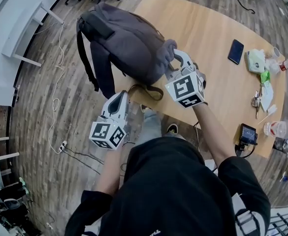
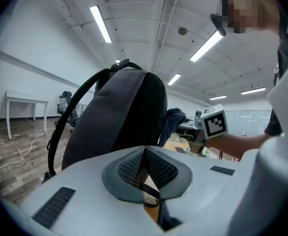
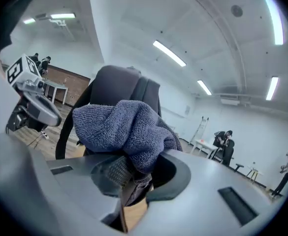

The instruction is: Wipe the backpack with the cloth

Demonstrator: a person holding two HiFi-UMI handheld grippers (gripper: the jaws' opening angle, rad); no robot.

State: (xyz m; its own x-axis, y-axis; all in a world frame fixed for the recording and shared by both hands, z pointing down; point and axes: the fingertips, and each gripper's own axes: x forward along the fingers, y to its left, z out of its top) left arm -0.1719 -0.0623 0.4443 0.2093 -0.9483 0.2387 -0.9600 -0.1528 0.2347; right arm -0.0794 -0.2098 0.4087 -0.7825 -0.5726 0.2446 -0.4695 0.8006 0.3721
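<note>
A dark grey backpack stands upright on the left corner of the wooden table; it fills the middle of the left gripper view and rises behind the cloth in the right gripper view. My right gripper is shut on a blue-grey terry cloth, bunched over its jaws against the backpack's near right side. My left gripper sits lower at the table's edge, shut on a thin dark backpack strap that loops toward the bag.
A dark phone, a white case, keys, plastic bottles and a small black device lie along the table's right side. Cables trail over the wood floor at left, beside a white bench.
</note>
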